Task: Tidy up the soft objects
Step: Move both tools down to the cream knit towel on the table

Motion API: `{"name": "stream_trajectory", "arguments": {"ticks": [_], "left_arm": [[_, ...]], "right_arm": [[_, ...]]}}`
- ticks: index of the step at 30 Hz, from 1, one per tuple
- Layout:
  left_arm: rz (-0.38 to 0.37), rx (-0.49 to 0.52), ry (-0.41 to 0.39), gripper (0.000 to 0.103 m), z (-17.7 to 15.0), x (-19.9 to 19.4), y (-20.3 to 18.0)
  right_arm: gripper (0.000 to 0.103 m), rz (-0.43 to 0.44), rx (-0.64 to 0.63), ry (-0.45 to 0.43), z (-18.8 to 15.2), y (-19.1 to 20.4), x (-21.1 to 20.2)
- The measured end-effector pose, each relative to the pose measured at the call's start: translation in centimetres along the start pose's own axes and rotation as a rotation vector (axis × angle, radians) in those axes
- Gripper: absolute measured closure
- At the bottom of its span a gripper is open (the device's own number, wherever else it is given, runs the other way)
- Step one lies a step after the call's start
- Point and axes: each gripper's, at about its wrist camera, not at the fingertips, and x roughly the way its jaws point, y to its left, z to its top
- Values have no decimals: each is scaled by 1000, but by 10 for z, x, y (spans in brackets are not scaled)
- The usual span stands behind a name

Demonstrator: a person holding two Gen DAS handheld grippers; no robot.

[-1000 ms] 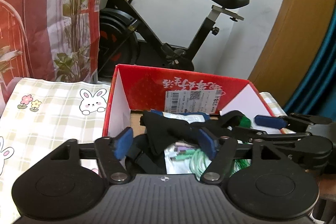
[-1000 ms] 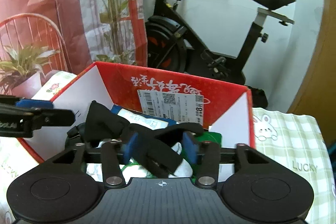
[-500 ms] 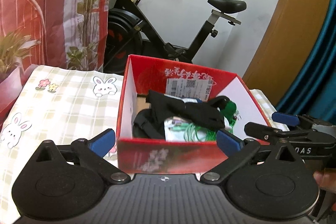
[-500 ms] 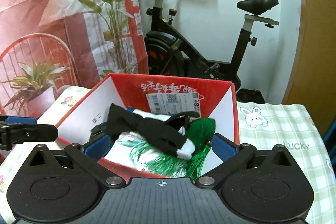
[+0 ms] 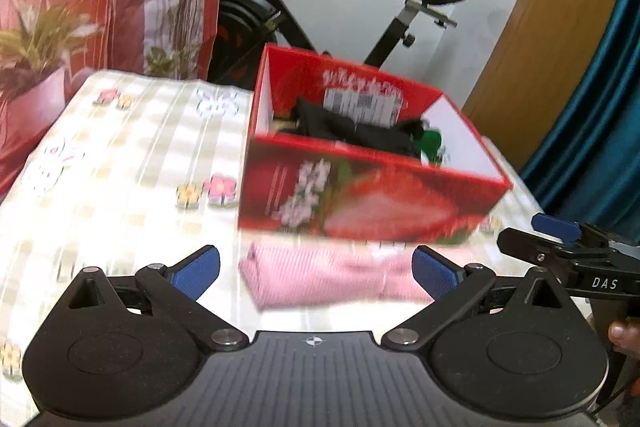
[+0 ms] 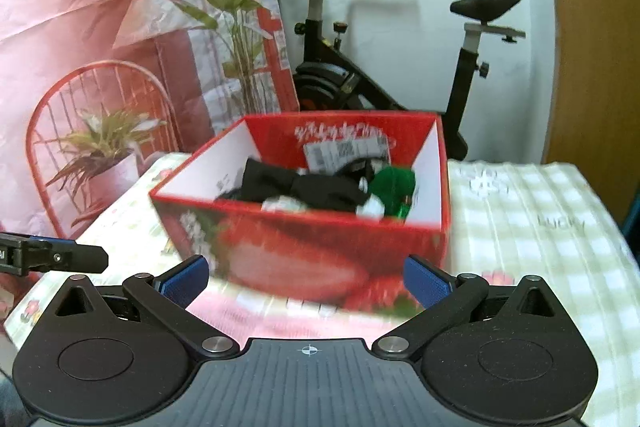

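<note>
Between the released left tool's (image 5: 316,269) fingers lies seemingly a pink cloth (image 5: 320,277).

A black exercise bike (image 6: 400,75) stands by the white wall, beside a potted plant (image 6: 104,151) and red chair (image 6: 60,131).

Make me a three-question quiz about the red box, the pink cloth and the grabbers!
1. Where does the pink cloth lie?
A. inside the box
B. on the table in front of the red box
C. on the bike seat

2. What colour are the pads of the left hand-held gripper?
A. blue
B. yellow
C. white

3. How does the right hand-held gripper stand?
A. shut on a sock
B. shut on nothing
C. open, holding nothing

Answers: 1 B, it lies flat before the box's front wall. 2 A, both pads look blue. 3 C, its jaws, which have just been opening, are spread wide with nothing gripped.
</note>
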Motion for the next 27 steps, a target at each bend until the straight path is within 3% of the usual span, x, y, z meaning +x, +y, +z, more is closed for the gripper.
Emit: {"name": "stream_trajectory", "arguments": {"ticks": [9, 12, 16, 23, 27], "left_arm": [[-4, -45, 101, 2, -54, 4, 19], [-10, -66, 117, 9, -68, 7, 21], [5, -59, 114, 25, -78, 9, 19], [-32, -89, 150, 26, -87, 18, 19], [-51, -85, 173, 33, -93, 27, 16]], "right_arm": [[1, -20, 16, 117, -56, 1, -11], [3, -26, 1, 147, -72, 0, -13], [9, -55, -73, 176, -88, 3, -15], [10, -25, -108, 240, -97, 5, -9], [10, -29, -139, 287, -103, 7, 1]]}}
